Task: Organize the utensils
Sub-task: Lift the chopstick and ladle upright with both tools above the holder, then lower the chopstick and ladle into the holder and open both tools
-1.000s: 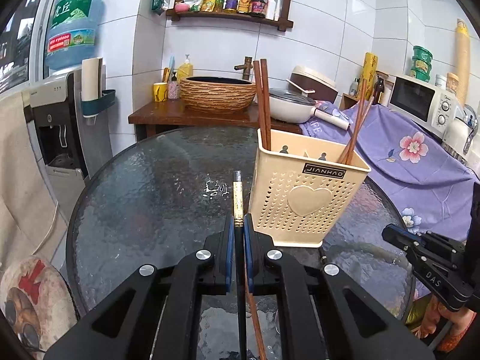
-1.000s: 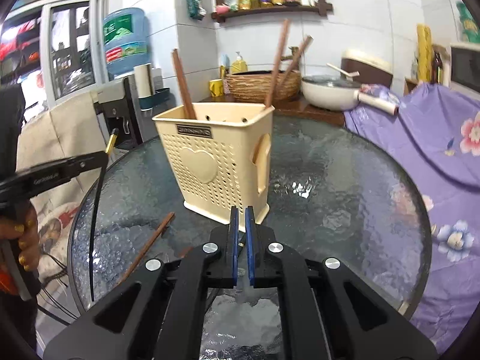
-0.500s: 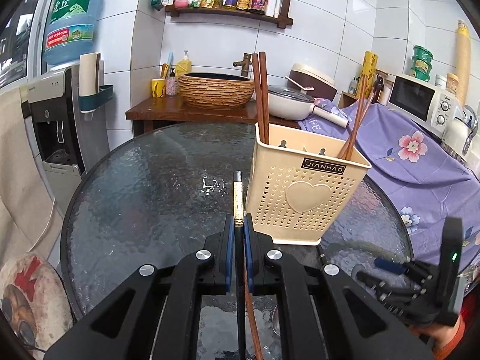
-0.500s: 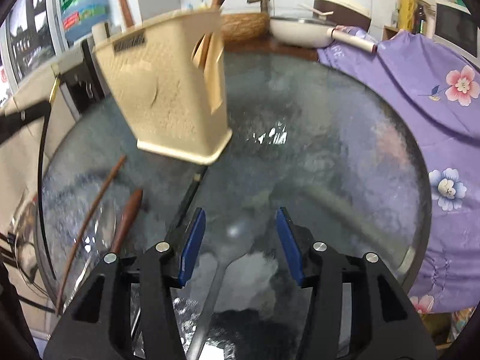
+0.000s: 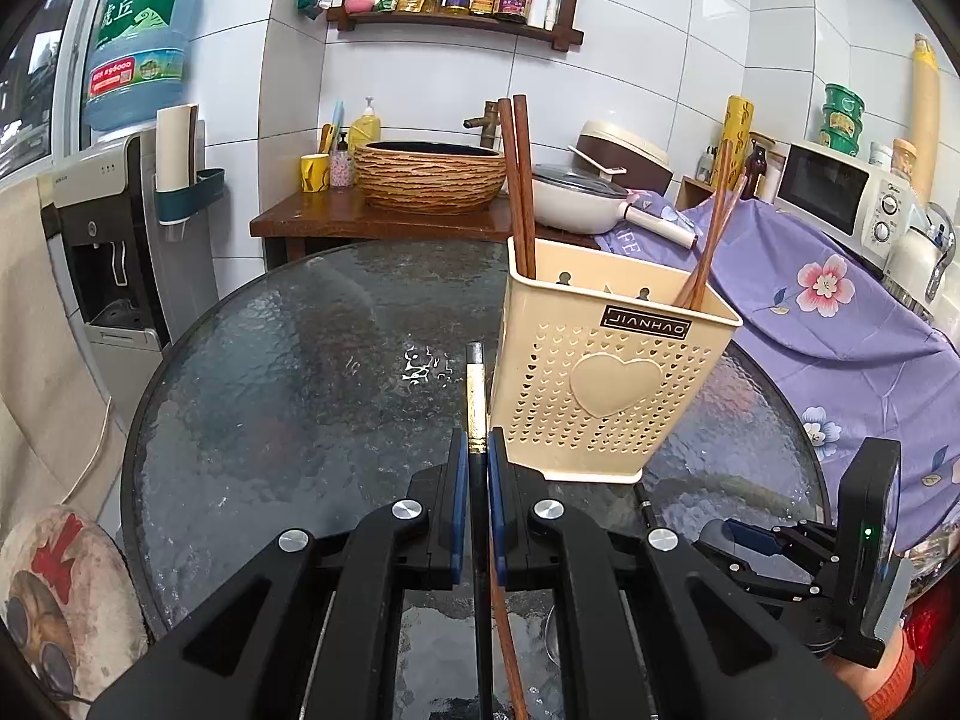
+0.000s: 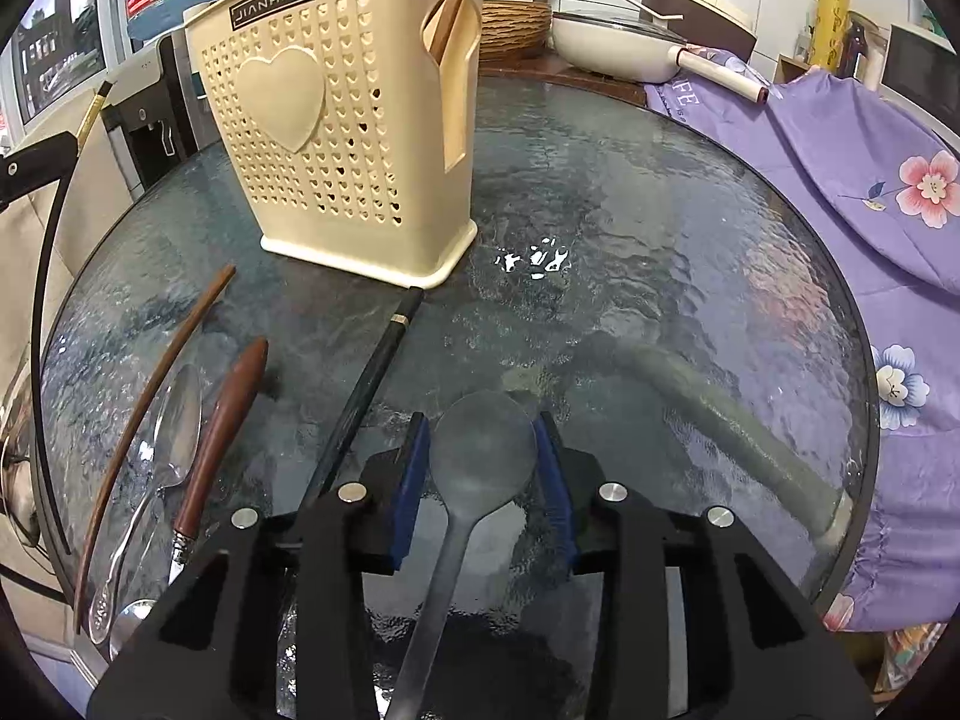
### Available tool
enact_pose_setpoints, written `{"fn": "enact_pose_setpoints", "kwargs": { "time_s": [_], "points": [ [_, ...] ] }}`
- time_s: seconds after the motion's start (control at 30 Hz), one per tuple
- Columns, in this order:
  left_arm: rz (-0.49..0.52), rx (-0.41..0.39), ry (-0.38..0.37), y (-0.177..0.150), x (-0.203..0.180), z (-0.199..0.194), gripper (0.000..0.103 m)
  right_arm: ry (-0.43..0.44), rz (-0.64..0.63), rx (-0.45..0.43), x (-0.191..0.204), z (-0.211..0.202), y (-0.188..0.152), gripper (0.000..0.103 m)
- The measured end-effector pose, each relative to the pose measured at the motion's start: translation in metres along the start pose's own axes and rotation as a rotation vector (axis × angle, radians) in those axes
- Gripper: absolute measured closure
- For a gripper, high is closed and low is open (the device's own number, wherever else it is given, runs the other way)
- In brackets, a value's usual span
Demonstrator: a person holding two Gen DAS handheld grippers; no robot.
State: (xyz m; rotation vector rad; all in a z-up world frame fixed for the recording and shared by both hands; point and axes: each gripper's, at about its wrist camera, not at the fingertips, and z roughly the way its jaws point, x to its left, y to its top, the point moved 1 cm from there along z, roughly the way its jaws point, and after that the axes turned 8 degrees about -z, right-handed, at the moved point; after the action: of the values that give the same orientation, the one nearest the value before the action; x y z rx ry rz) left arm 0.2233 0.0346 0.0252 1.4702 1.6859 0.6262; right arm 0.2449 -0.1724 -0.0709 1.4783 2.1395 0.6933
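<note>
1. So, closest to the right wrist camera, the right gripper (image 6: 483,468) had its blue pads (image 6: 408,480) spread wide, one on each side of the bowl of a grey spoon (image 6: 480,450) lying on the glass table (image 6: 660,240). Couldn't tell if the pads were touching the bowl, but they weren't pinching it.
2. The left gripper (image 5: 474,468) was pressed together on a black chopstick (image 5: 475,390) with a gold band and a silver tip, which poked out forward past the fingers, just beside the holder's left edge.
3. Left of the spoon, a bunch of stuff lay loose on the glass: another black chopstick (image 6: 366,390) with its end right at the holder's base, a knife with a brown wooden handle (image 6: 225,426), a shiny metal spoon (image 6: 162,456), and a brown wooden chopstick (image 6: 156,384) furthest out.
4. Further back stood the cream utensil holder (image 5: 606,378), the perforated one with a heart and a JIANHAO label, upright on the table. It had a pair of brown chopsticks (image 5: 519,180) standing in its left rear corner and another brown pair (image 5: 711,240) leaning in its right end.
5. Way behind all that was a woven basin (image 5: 429,174) on a wooden counter, a white pan (image 5: 576,198) next to it, and a purple floral cloth (image 5: 810,300) off to the right.
</note>
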Motion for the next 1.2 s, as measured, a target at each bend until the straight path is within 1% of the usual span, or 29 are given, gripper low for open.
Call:
{"fn": "enact_pose_setpoints", "kwargs": {
  "time_s": [0.07,0.23,0.33,0.43,0.5,0.63,0.83,1.2],
  "points": [
    [0.001,-0.002,0.000,0.000,0.000,0.000,0.096,0.015,0.005,-0.008,-0.001,-0.001,0.000,0.067],
    [-0.002,-0.016,-0.007,0.001,-0.001,-0.004,0.096,0.038,0.021,-0.094,-0.006,-0.021,0.006,0.067],
    [-0.010,-0.037,-0.018,0.005,-0.001,-0.013,0.096,0.062,0.033,-0.179,-0.010,-0.044,0.014,0.067],
    [-0.012,-0.059,-0.028,0.009,-0.002,-0.022,0.096,0.071,0.033,-0.276,-0.014,-0.076,0.026,0.067],
    [-0.014,-0.071,-0.036,0.012,-0.002,-0.028,0.096,0.078,0.017,-0.317,-0.013,-0.091,0.032,0.067],
    [-0.013,-0.086,-0.044,0.014,-0.004,-0.034,0.096,0.099,0.009,-0.337,-0.012,-0.100,0.038,0.067],
    [-0.009,-0.096,-0.052,0.014,-0.005,-0.042,0.096,0.136,0.026,-0.329,-0.013,-0.100,0.037,0.067],
    [-0.001,-0.144,-0.093,0.024,-0.008,-0.068,0.096,0.151,0.011,-0.389,-0.011,-0.124,0.045,0.067]
  ]
}}
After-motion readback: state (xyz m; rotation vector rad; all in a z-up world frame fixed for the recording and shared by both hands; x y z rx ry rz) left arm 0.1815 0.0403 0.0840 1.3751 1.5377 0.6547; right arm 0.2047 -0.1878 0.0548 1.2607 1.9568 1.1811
